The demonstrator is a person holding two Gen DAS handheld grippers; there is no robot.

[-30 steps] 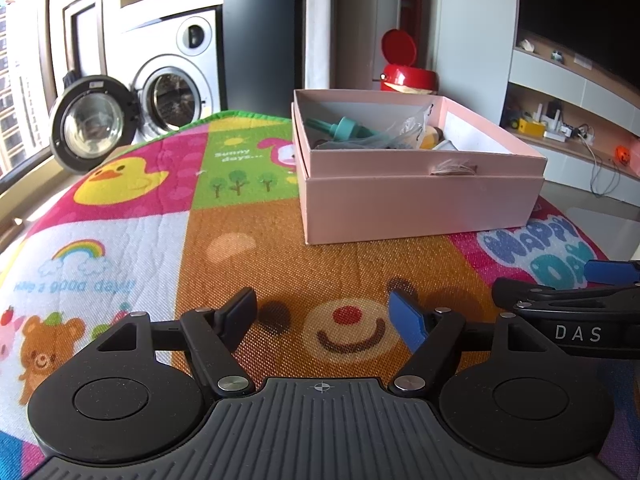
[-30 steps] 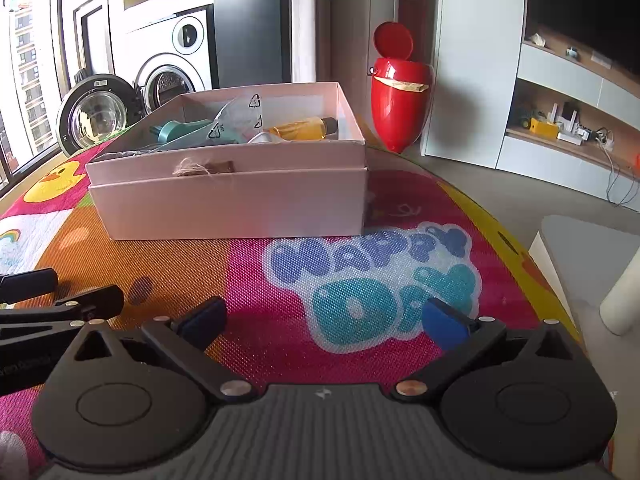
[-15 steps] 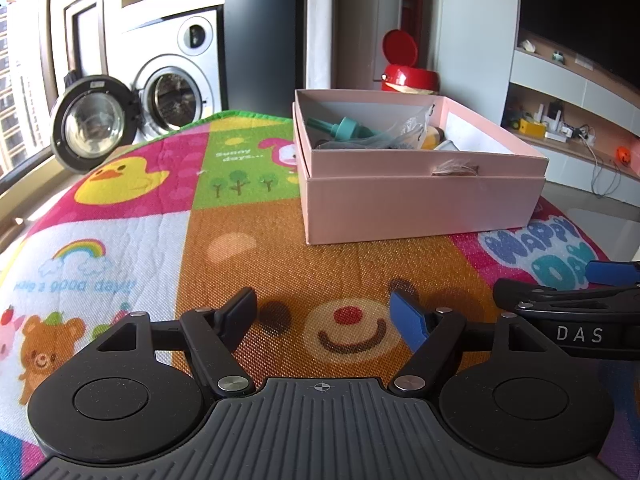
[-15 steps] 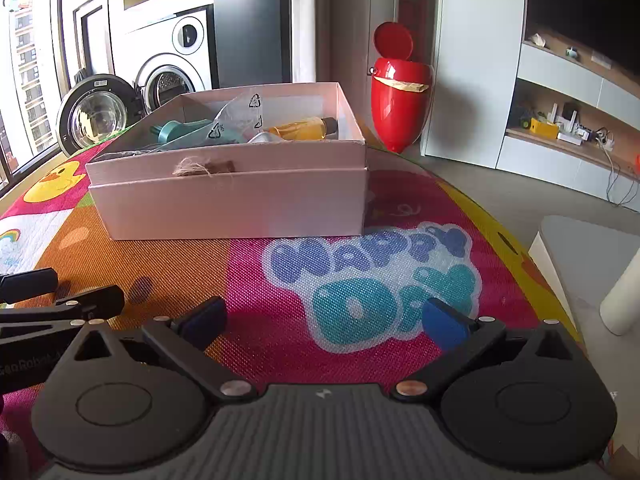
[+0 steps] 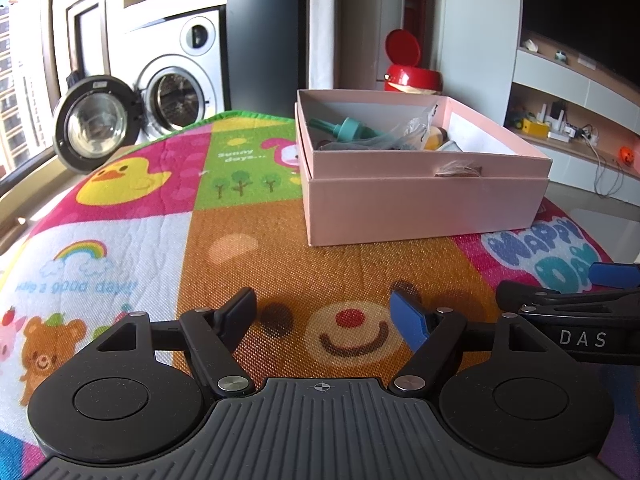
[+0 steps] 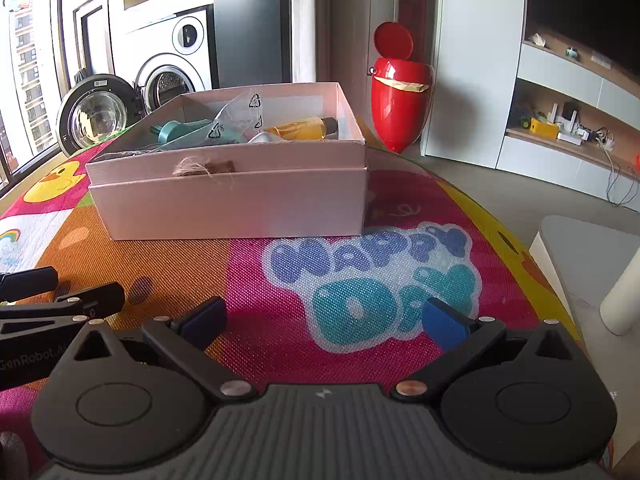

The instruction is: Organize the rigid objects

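Left wrist view: left gripper [image 5: 326,312] spread wide, empty; right gripper [image 6: 326,322] likewise. Pink box [image 5: 424,196] on play mat [image 5: 248,240], holding teal tool [image 5: 352,130], yellow bottle [image 6: 304,130].

A pink cardboard box [image 6: 240,200] sits open-topped on the play mat; inside lie a teal tool [image 6: 176,130], a yellow bottle [image 6: 304,129] on its side, and clear plastic bags [image 6: 240,114].

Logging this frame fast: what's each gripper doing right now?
Left gripper: open, holding nothing, above the play mat.
Right gripper: open, holding nothing, facing the pink box.
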